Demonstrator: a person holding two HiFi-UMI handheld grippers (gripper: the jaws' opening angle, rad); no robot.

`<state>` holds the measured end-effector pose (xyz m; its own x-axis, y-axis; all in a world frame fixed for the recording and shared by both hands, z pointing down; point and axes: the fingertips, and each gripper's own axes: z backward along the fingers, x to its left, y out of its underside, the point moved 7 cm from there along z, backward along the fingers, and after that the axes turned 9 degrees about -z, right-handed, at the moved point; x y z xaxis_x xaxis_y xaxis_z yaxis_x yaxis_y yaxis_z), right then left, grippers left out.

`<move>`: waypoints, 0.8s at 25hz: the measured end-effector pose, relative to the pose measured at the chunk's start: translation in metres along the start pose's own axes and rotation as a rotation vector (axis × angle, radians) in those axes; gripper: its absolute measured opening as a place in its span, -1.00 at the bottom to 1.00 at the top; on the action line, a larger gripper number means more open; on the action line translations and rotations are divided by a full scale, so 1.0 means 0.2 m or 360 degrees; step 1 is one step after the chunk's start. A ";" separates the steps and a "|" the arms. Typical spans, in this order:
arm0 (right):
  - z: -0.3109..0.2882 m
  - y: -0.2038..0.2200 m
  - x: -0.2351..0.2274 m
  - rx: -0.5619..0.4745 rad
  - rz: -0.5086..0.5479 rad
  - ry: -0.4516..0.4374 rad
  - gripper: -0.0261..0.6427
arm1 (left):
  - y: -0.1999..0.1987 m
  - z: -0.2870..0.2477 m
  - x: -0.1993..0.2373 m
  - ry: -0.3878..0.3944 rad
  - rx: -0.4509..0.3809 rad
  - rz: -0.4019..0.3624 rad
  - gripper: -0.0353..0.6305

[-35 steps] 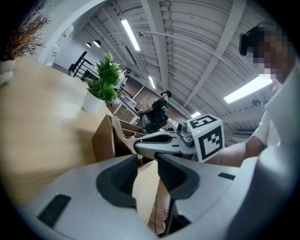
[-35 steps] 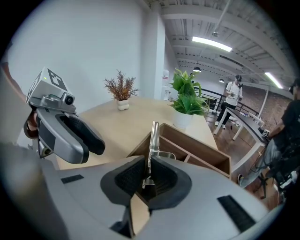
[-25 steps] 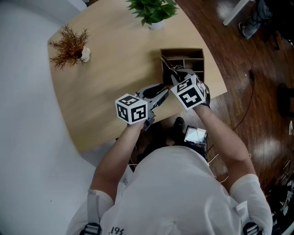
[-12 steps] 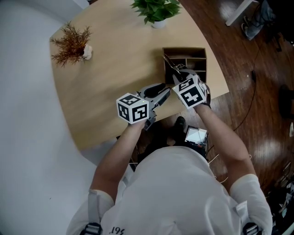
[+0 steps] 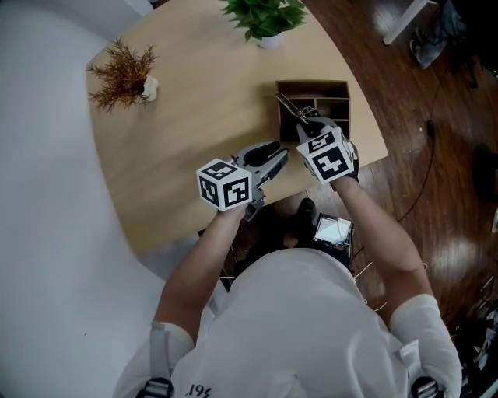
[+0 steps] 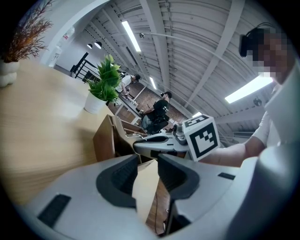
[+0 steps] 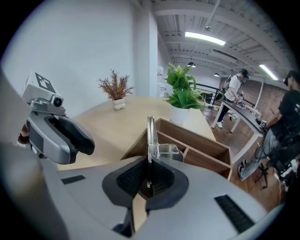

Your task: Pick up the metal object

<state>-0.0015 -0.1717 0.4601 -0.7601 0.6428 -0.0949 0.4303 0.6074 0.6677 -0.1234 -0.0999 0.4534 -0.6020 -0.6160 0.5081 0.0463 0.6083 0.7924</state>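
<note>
1 table (image 5: 202,109), 1 box (image 5: 311,84), 1 metal object (image 5: 286,105), 1 green plant (image 5: 264,17), 1 dried plant (image 5: 120,74), 2 grippers: left gripper (image 5: 278,158), right gripper (image 5: 305,124).

The right gripper (image 5: 305,126) shifted slightly away from the left gripper (image 5: 282,157). The clamped metal object (image 5: 289,106) travelled with it.

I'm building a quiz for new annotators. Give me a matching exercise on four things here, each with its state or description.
1 left gripper
2 metal object
3 green plant
4 wooden box

A in a white pot
B jaws apart, empty
C divided into compartments
D clamped by the right gripper

Pairs: 1-B, 2-D, 3-A, 4-C.
</note>
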 end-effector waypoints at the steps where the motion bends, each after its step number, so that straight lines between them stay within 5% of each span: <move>1: 0.01 0.00 0.00 -0.0007 -0.0005 -0.0001 -0.91 | 0.00 0.00 0.00 -0.0002 -0.0005 0.0001 -0.55; 20: 0.18 -0.08 0.04 -0.0155 0.0014 -0.0021 -0.91 | -0.11 0.05 -0.09 0.0006 -0.0101 -0.0080 -0.56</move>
<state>0.0036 -0.1601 0.4231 -0.7495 0.6547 -0.0979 0.3874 0.5538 0.7371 -0.1204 -0.0971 0.4236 -0.6016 -0.6473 0.4681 0.0664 0.5435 0.8368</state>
